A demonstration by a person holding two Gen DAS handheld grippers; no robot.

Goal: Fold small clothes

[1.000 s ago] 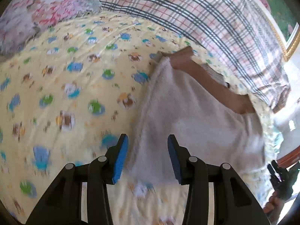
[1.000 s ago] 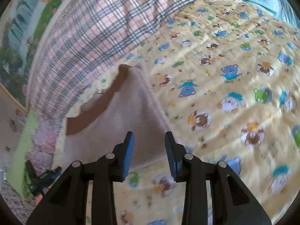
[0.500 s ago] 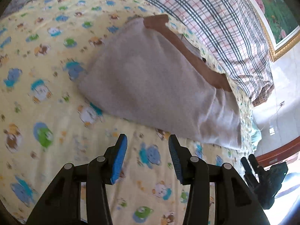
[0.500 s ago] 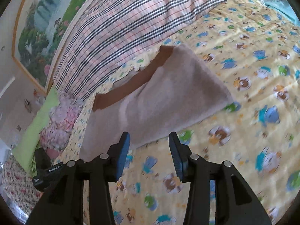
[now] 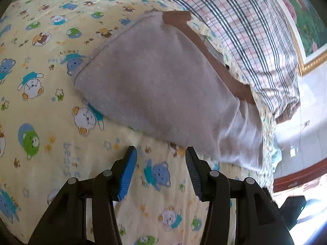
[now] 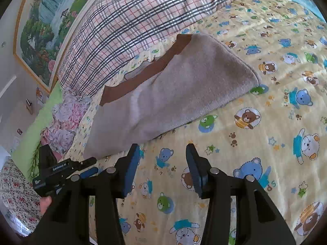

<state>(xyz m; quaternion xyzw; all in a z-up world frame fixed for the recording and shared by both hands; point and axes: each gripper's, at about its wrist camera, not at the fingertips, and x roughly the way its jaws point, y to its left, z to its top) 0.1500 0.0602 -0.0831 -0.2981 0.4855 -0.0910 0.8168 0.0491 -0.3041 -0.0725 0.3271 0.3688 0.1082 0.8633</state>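
Left wrist view, item one: yellow bear-print bedspread (image 5: 51, 122), the surface under everything, with a plaid quilt (image 5: 235, 20) along its far side. Item two: grey garment with a brown band (image 5: 163, 89), folded flat, lying ahead of both my tools and clear of them. Its long axis runs slantwise, from the brown corner far off to the pale end near the bed's edge. Item three: left gripper (image 5: 161, 163), jaws parted about halfway and just now widening, nothing between them (only bedspread shows in the gap); the garment's near hem lies just beyond its tips. Item four, in the right wrist view: right gripper (image 6: 162, 161), likewise half parted, just now widening, empty. From here the garment (image 6: 179, 94) lies ahead and to the left. I judge the left gripper nearer the hem.
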